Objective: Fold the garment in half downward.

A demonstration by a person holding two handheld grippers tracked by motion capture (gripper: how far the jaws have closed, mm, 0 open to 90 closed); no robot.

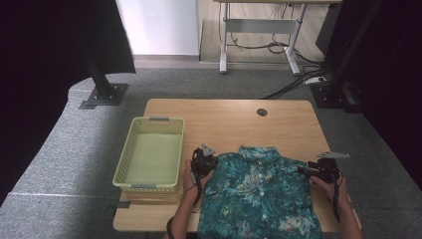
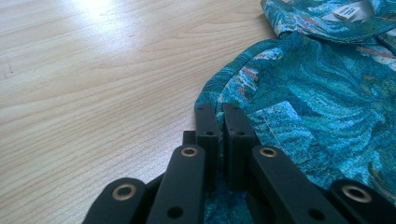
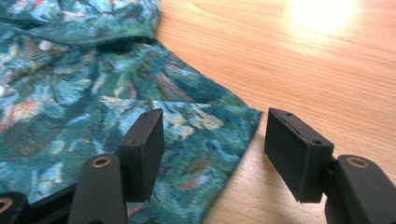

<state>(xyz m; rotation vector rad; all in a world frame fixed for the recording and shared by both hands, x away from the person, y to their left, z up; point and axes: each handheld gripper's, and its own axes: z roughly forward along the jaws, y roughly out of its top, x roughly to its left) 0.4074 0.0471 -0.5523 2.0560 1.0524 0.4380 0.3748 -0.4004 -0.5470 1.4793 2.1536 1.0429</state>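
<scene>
Left gripper (image 2: 223,114) clamps the teal floral-print cotton shirt (image 1: 256,191); right gripper (image 3: 212,140) gapes, empty.
Shirt lies flat, unfolded; pale green plastic basket (image 1: 130,134) empty — work barely begun.

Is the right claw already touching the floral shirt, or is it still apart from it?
Cannot tell. In the right gripper view the right claw stands open around the shirt corner, but its pads do not visibly press the cloth.

The high view is looking forward and down over the whole table (image 1: 229,119). Each tongs view is riding low, skimming close along the tabletop. All three are sharing the shirt (image 1: 259,191): its left shoulder, its right shoulder.
</scene>
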